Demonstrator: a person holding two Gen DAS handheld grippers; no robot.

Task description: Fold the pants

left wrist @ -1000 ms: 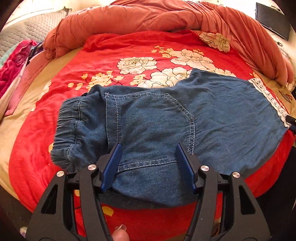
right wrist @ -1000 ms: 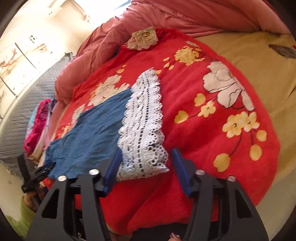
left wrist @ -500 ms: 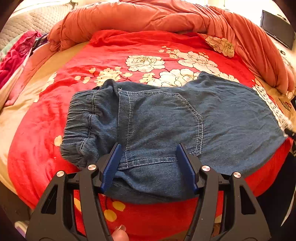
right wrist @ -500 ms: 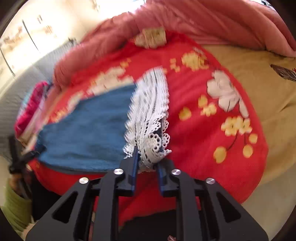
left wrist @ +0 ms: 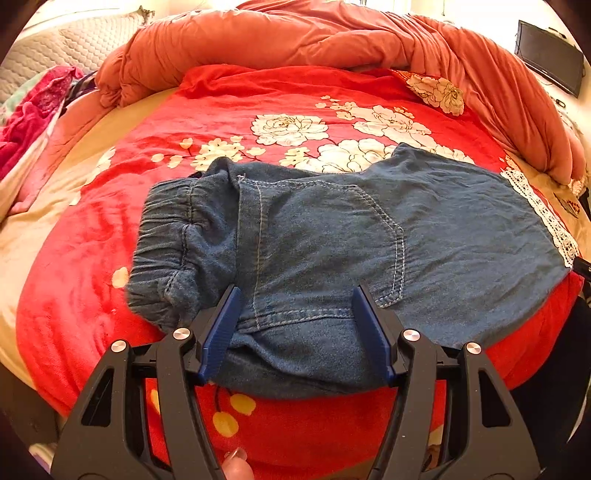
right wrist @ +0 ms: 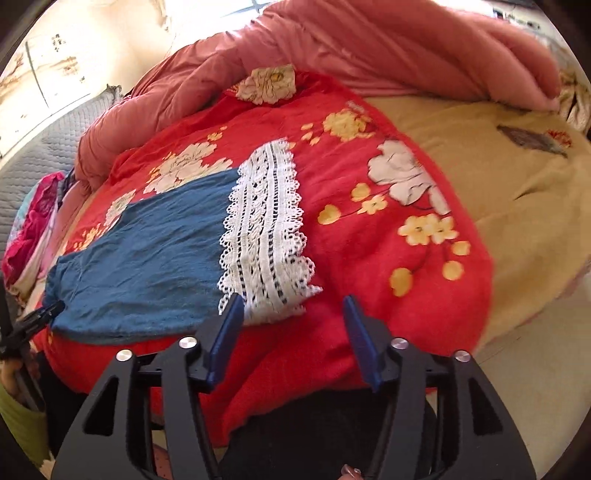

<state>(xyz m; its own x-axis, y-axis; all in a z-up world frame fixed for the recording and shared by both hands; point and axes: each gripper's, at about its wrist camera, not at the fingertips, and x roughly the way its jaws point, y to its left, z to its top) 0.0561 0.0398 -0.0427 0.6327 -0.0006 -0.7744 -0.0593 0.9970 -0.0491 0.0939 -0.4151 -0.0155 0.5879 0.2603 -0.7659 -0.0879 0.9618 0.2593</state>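
Observation:
Blue denim pants point(left wrist: 332, 243) with a white lace hem point(left wrist: 543, 214) lie flat on a red floral blanket point(left wrist: 258, 92). The elastic waistband point(left wrist: 162, 243) is at the left. My left gripper point(left wrist: 295, 325) is open, its jaws on either side of the pants' near edge by the back pocket. In the right wrist view the pants point(right wrist: 147, 254) end in the lace hem point(right wrist: 266, 236). My right gripper point(right wrist: 291, 328) is open and empty, just below the near corner of the lace.
A rolled orange-pink quilt point(left wrist: 332, 33) lines the far side of the bed. Pink clothes point(left wrist: 26, 118) lie at the left. A beige sheet point(right wrist: 498, 192) lies right of the blanket. A dark screen point(left wrist: 550, 55) stands at the far right.
My right gripper shut on the lace hem half a second ago, then opened and let it go; the lace now lies flat. The left gripper stayed open and shifted slightly left along the pants.

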